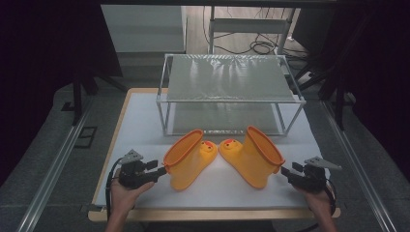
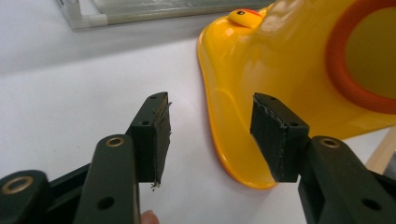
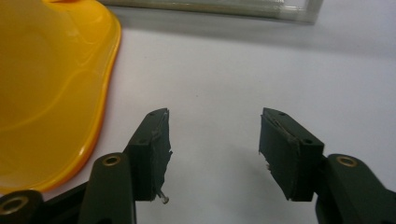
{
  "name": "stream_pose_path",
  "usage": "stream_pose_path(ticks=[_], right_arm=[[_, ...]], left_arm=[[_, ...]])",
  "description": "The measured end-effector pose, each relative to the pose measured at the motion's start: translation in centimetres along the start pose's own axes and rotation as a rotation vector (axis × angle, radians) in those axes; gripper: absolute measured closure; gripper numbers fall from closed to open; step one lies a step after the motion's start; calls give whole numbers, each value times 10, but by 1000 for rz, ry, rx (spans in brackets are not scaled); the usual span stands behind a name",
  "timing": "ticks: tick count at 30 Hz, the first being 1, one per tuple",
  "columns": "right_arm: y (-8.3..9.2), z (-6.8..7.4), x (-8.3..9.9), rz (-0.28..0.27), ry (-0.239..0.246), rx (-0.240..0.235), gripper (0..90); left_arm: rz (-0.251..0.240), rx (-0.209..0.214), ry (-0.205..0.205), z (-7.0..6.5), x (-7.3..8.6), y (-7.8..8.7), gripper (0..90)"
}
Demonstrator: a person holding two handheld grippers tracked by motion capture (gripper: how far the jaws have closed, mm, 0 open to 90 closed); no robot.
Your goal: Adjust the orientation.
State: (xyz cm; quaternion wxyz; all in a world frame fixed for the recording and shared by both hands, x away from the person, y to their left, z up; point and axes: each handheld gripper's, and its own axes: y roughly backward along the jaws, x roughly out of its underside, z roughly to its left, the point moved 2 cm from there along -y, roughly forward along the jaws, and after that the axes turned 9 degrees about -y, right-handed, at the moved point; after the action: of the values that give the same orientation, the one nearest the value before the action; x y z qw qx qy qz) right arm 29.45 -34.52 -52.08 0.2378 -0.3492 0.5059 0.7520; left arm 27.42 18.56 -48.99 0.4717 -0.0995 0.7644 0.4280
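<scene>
Two yellow rubber boots with orange collars and duck-face toes lie on the white table (image 1: 145,104), tipped on their sides with toes almost meeting at the centre, just in front of the two-tier wire rack (image 1: 231,94) at twelve o'clock. The left boot (image 1: 187,159) has its collar pointing toward eight o'clock, where the left gripper (image 1: 161,170) sits right beside the rim; in the left gripper view its black pads (image 2: 270,137) stand wide apart with nothing between them, the boot's sole edge (image 2: 224,121) passing behind the gap rather than in it. The right boot (image 1: 251,154) opens toward four o'clock, and the right gripper (image 1: 286,172) waits near its rim, jaws likewise spread and empty over bare table, the boot's sole (image 3: 51,93) at ten o'clock in the right gripper view. Neither boot is gripped. Judging from this, if the boots are meant for the rack, none of that is done: both shelves are bare, and grasping, lifting and placing are all left.
</scene>
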Motion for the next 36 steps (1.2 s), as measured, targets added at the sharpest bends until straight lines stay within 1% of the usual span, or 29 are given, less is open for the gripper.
stream_pose_path(ticks=[2,4,5,6,11,14,15,18,23,24,26,27,28,32,34,35,36], right_arm=[[0,2,0,6,11,-11,466],[-1,3,1,13,20,-25,524],[-1,3,1,13,20,-25,524],[-1,4,1,25,29,-42,591],[-2,7,1,38,58,-76,762],[-4,12,1,56,90,-105,837],[-4,12,1,56,90,-105,837],[-7,20,1,76,135,-137,892],[-14,34,2,108,191,-176,894],[-15,37,2,119,205,-186,894],[-16,44,3,128,217,-218,895],[-16,44,3,128,217,-218,895],[-15,48,2,130,243,-205,895],[-15,50,4,136,242,-220,895],[-14,51,4,140,251,-225,896],[-14,55,5,149,271,-238,895],[-14,55,5,149,271,-238,895]], left_arm=[[-11,1,-6,-1,-3,3,473],[-14,-3,-7,-1,-3,4,472],[-15,-4,-8,-1,-4,4,472],[-17,-5,-7,-1,-4,5,473],[-16,-6,-2,0,-3,6,472],[-12,-3,-3,-2,-3,4,472],[-12,-3,-3,-2,-3,4,472],[-5,3,-9,-4,-3,2,471],[4,8,-12,-5,-2,-1,471],[4,8,-12,-5,-2,-1,471],[10,11,-15,-6,-1,-1,471],[10,11,-15,-6,-1,-1,471],[10,13,-15,-6,-1,-2,471],[12,19,-16,-7,-1,-3,471],[13,17,-18,-7,-1,-3,470],[13,17,-18,-7,-1,-2,471],[12,18,-16,-7,-1,-2,471]])
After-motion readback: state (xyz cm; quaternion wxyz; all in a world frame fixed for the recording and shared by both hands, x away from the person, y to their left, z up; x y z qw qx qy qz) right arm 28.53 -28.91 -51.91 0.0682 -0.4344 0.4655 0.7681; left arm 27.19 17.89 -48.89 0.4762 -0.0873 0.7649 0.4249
